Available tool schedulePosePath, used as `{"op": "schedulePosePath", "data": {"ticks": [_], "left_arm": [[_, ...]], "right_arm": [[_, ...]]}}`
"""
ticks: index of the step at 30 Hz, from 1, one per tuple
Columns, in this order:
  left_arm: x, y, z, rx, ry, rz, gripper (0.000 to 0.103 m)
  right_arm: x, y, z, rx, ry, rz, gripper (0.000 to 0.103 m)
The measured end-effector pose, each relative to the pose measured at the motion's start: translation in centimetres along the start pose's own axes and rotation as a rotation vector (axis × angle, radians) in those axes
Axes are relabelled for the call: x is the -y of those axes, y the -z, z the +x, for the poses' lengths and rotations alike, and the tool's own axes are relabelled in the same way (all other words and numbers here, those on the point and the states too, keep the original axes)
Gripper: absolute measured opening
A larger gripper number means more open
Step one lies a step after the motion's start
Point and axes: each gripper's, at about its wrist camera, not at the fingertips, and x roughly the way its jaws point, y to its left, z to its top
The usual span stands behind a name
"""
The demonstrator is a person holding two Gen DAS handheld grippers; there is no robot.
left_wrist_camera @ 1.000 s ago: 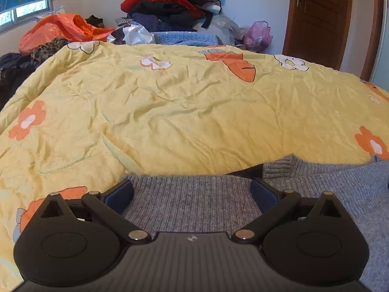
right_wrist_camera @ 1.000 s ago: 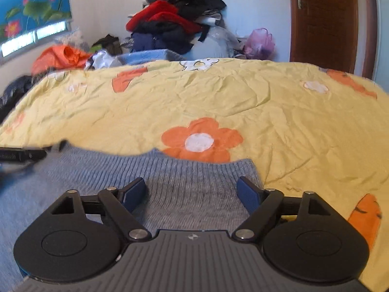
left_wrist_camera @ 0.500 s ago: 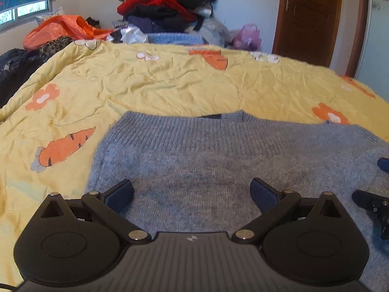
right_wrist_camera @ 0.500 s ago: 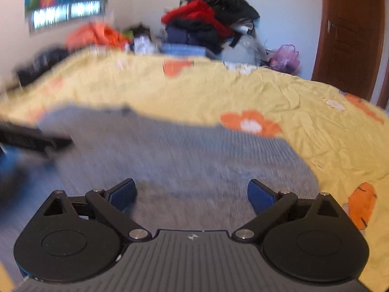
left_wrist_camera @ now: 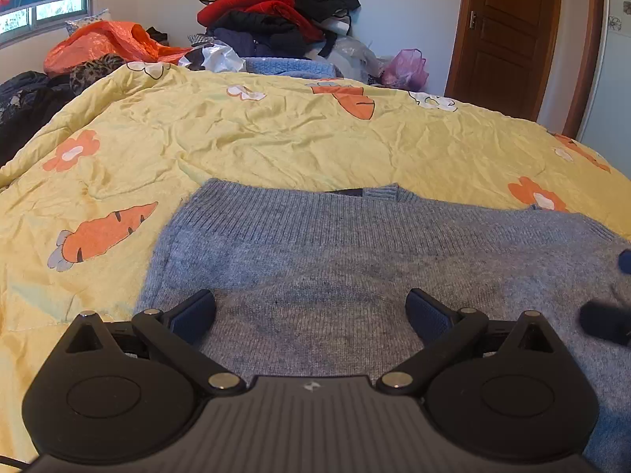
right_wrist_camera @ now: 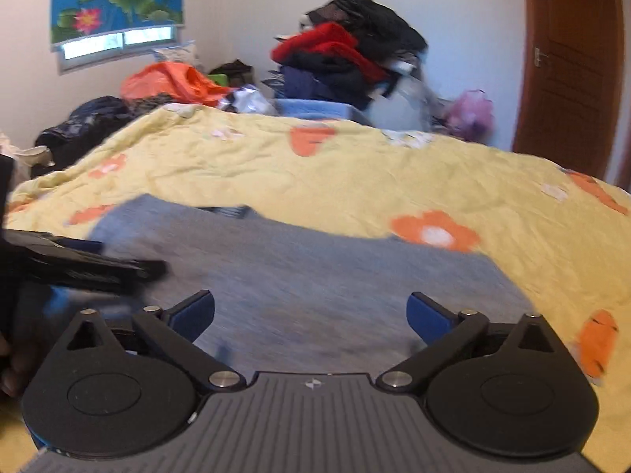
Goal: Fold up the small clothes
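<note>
A grey-blue knitted sweater [left_wrist_camera: 355,244] lies flat on a yellow quilt [left_wrist_camera: 276,138], its ribbed collar at the far edge. My left gripper [left_wrist_camera: 311,311] hovers over the sweater's near left part, open, with only flat cloth below the blue pads. My right gripper [right_wrist_camera: 311,311] is over the sweater [right_wrist_camera: 315,268] on its right side; its jaws are opening wide and grip nothing. The right view is blurred. The left tool's dark fingers [right_wrist_camera: 98,268] show at the left edge of the right view.
The quilt with carrot and flower prints covers the whole bed [right_wrist_camera: 394,173]. A tall pile of clothes [left_wrist_camera: 276,12] and an orange bag [left_wrist_camera: 106,43] stand behind it by the wall. A brown door [left_wrist_camera: 508,31] is at the back right.
Both grippers have drawn back from the sweater's far edge, so much more of it shows. The right jaws have spread wider. The left view is steady over the last half second.
</note>
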Motion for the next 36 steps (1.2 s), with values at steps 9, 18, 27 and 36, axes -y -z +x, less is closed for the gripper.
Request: {"op": "schedulePosePath", "data": {"ticks": [9, 18, 27, 36], "left_arm": [[-0.8, 0.1, -0.6, 0.022, 0.031, -0.031, 0.103], [-11.8, 7.2, -11.9, 0.148, 0.095, -0.563, 0.103], [-15.3, 10.8, -12.1, 0.033, 0.384, -0.931, 0.103], [-11.3, 8.1, -10.2, -0.062, 0.207, -0.811, 0.04]], "right_arm": [[0.2, 2.3, 3.3, -0.054, -0.019, 0.044, 0.103], [0.3, 2.4, 3.0, -0.041, -0.016, 0.058, 0.103], [0.4, 2.5, 2.8, -0.034, -0.024, 0.069, 0.103], [0.5, 2.6, 2.5, -0.026, -0.027, 0.08, 0.103]]}}
